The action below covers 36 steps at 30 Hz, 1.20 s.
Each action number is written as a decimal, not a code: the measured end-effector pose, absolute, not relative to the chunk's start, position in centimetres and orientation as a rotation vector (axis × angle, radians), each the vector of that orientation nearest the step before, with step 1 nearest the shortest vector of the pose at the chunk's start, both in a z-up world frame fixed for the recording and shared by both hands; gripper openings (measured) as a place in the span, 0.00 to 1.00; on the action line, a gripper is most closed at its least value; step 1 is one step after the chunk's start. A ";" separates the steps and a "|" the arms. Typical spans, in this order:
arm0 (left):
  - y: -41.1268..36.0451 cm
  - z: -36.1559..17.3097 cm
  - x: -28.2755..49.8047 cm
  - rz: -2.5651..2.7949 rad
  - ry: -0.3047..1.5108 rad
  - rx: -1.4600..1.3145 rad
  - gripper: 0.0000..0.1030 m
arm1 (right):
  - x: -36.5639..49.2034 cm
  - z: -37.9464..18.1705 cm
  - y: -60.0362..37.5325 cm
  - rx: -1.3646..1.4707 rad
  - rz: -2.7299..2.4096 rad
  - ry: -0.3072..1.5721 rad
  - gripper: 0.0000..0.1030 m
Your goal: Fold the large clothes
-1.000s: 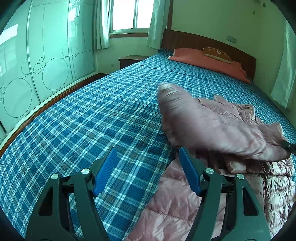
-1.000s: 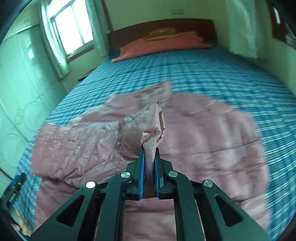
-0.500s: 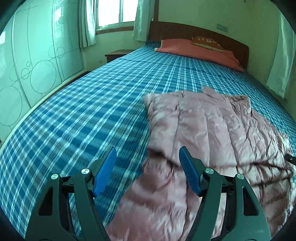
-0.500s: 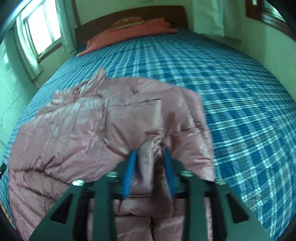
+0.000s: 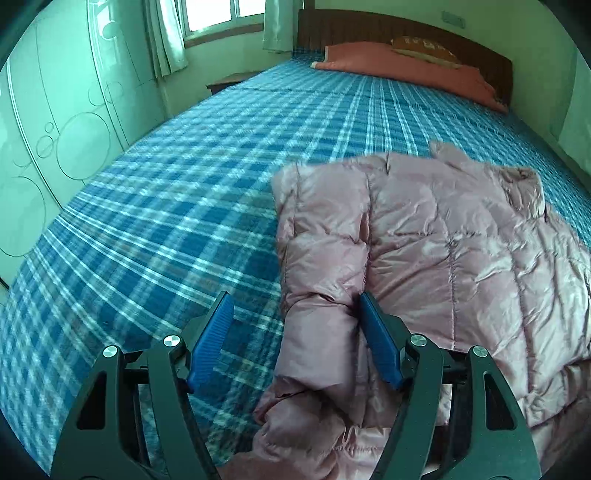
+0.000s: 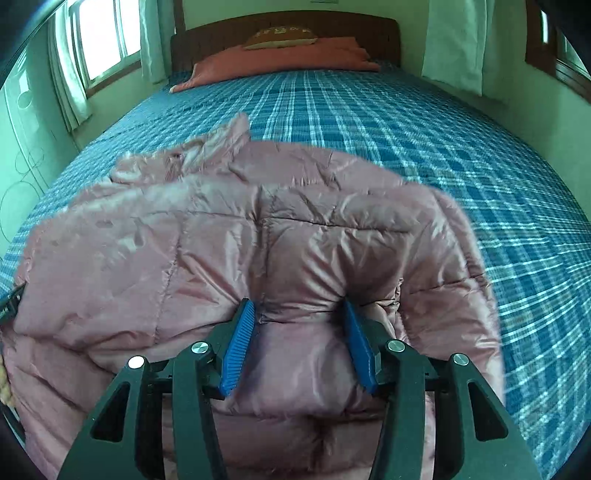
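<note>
A pink quilted down jacket [image 5: 436, 236] lies spread on the blue plaid bed [image 5: 192, 206], collar toward the headboard. My left gripper [image 5: 295, 325] is open at the jacket's near left edge; a folded sleeve [image 5: 317, 288] lies between its blue pads. My right gripper [image 6: 299, 332] is open, low over the jacket [image 6: 229, 236] near its right side, with puffy fabric bulging between the pads. The jacket's near hem is hidden behind both grippers.
A salmon pillow [image 5: 406, 70] and a small brown cushion [image 5: 424, 46] lie by the wooden headboard [image 6: 288, 29]. A wardrobe [image 5: 55, 110] with circle patterns runs along the left. A nightstand [image 5: 229, 79] stands under the window. Curtains [image 6: 454, 40] hang on the right.
My right gripper opened and let go of the jacket fabric it was pinching. The jacket came down flat on the bed. My left gripper moved closer over the sleeve.
</note>
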<state>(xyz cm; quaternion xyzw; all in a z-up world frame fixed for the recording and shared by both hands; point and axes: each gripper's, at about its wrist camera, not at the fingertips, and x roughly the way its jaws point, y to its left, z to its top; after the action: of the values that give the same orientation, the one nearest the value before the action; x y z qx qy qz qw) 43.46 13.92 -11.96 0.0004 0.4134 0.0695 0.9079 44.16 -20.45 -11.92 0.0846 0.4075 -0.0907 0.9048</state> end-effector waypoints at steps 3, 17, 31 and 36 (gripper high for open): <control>13.4 -9.7 42.7 0.123 0.745 -0.016 0.68 | 45.5 -10.9 -20.4 0.179 -0.193 0.805 0.49; 14.1 -13.4 45.2 0.075 0.915 -0.097 0.76 | 46.8 -13.7 -21.0 0.173 -0.194 0.865 0.62; 25.2 -10.6 26.4 0.192 0.957 -0.174 0.76 | 23.0 -12.2 -27.0 0.316 -0.283 0.907 0.66; 29.2 -12.0 17.5 0.262 0.992 -0.421 0.76 | 13.9 -14.3 -28.4 0.510 -0.299 0.904 0.66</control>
<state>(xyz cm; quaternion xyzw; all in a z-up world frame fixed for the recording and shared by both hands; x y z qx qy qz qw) 17.51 29.21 -11.99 -0.1998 0.4711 0.1246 0.8501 13.88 -28.40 -14.29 0.2428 0.4302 -0.1425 0.8577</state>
